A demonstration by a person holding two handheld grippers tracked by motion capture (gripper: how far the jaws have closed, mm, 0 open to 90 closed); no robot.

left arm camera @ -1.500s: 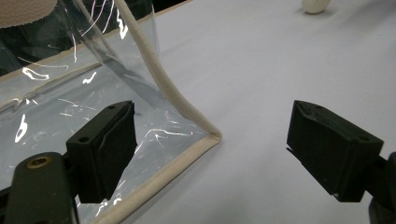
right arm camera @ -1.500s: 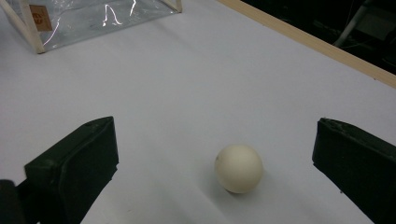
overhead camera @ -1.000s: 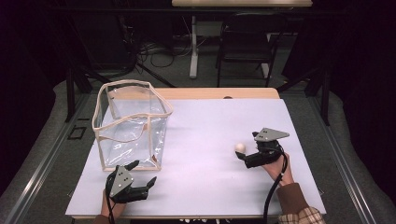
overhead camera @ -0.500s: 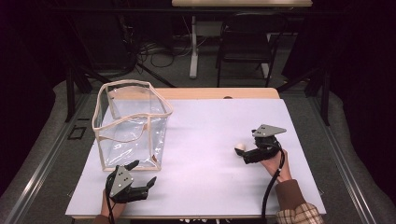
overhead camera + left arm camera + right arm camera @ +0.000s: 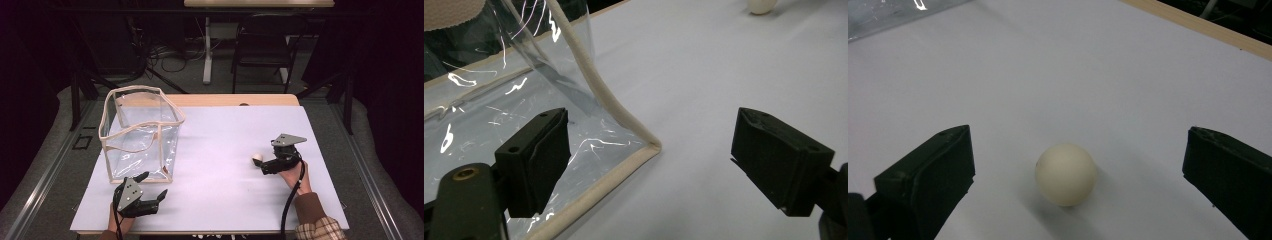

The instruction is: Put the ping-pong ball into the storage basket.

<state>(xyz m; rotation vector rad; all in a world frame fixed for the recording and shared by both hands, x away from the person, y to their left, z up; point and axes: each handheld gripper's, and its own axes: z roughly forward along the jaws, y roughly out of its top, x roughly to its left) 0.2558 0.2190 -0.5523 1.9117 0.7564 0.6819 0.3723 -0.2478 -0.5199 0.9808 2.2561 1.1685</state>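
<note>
Right hand-held gripper (image 5: pixel 261 167): jaws spread wide, holding nothing; low over the white bench (image 5: pixel 225 145).
Ball (image 5: pixel 1066 174): small cream-white ball, resting on the bench directly ahead of the right hand-held gripper, between the lines of its two jaws and slightly toward the left jaw in the right gripper view; touching neither.
Ball in the high view (image 5: pixel 257 157): just beyond the jaw tips, on their far side.
Long axis: none; the ball is round, so jaw orientation looks uncritical.
Left hand-held gripper (image 5: pixel 152 192): jaws wide open, empty; resting near the front edge of the bench.
Clear bag (image 5: pixel 140 135): transparent, cream-trimmed, standing open-topped; its near bottom corner lies just ahead of the left hand-held gripper, by the left jaw.
Nearer hand: the right, by far; the left is well apart from the ball.
Judgement: a short forward advance to bracket the ball, then closing, appears to be the next move; a round ball may roll if one jaw touches first.
</note>
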